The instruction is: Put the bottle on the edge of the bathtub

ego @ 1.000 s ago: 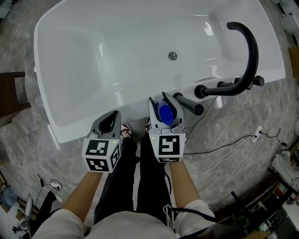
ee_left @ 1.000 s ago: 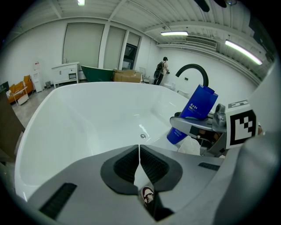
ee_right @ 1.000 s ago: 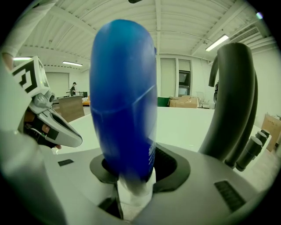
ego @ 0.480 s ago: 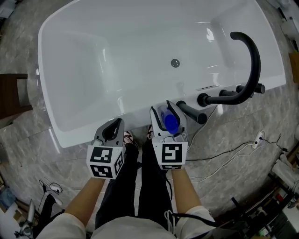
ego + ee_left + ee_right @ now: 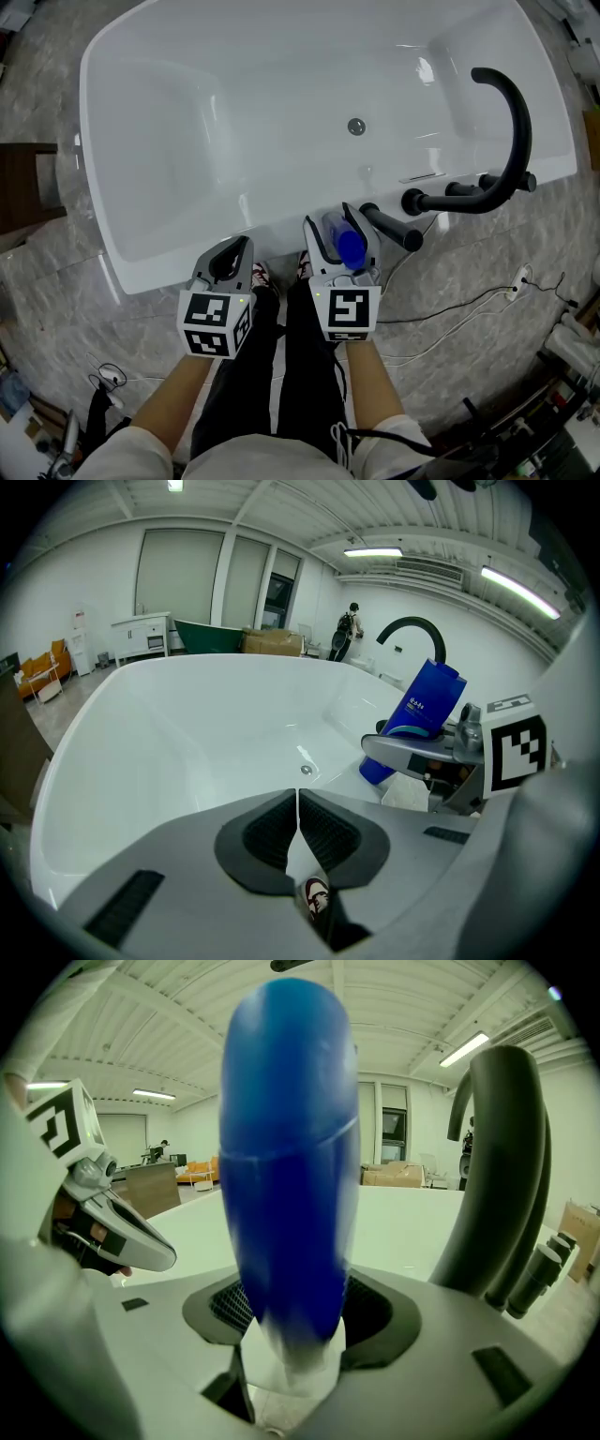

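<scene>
A blue bottle (image 5: 349, 244) with a white lower end stands tilted at the near edge of the white bathtub (image 5: 169, 258). It is between the jaws of my right gripper (image 5: 341, 221). Those jaws have just been opening, and the pads now stand off the bottle's sides. In the right gripper view the bottle (image 5: 291, 1147) fills the middle, blurred, above my right gripper (image 5: 292, 1312). The left gripper view shows the bottle (image 5: 427, 705) leaning over the rim. My left gripper (image 5: 232, 253) hovers over the rim to the left, shut and empty (image 5: 298, 803).
A black curved faucet (image 5: 514, 117) with black handles (image 5: 394, 227) stands on the rim just right of the bottle. The drain (image 5: 356, 126) lies in the tub floor. Cables (image 5: 469, 300) run over the marble floor at right. A dark wooden piece (image 5: 23, 183) stands at left.
The right gripper's jaws have spread wider around the bottle. Both hands have stayed where they were.
</scene>
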Demonstrator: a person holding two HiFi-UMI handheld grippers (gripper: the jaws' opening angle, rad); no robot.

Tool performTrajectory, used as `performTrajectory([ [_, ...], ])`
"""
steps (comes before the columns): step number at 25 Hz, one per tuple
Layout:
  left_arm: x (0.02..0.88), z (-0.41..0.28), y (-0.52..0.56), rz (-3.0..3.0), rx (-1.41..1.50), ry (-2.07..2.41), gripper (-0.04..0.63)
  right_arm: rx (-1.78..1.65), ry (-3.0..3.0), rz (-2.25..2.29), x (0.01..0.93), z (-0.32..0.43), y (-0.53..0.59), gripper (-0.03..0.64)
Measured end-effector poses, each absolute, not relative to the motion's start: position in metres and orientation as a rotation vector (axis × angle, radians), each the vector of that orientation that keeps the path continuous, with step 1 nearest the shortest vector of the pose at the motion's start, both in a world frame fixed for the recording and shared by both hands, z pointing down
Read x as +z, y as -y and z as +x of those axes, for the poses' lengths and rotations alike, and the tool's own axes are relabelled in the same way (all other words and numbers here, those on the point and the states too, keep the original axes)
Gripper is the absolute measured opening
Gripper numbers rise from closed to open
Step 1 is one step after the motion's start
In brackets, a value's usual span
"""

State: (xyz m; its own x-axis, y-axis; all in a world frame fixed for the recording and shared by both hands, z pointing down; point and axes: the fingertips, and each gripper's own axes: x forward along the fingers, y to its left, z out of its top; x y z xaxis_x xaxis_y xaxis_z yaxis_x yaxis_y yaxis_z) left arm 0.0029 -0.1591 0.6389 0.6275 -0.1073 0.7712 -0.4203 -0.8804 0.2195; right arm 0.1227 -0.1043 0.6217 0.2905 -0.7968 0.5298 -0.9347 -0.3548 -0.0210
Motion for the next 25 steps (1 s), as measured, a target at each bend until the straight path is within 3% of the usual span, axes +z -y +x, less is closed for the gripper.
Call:
performTrajectory([
  [25,0.625,0.011,0.160,2.496,1.091,0.404,0.025,0.739,1.516,2.310,0.603,0.117,0.080,0.275],
])
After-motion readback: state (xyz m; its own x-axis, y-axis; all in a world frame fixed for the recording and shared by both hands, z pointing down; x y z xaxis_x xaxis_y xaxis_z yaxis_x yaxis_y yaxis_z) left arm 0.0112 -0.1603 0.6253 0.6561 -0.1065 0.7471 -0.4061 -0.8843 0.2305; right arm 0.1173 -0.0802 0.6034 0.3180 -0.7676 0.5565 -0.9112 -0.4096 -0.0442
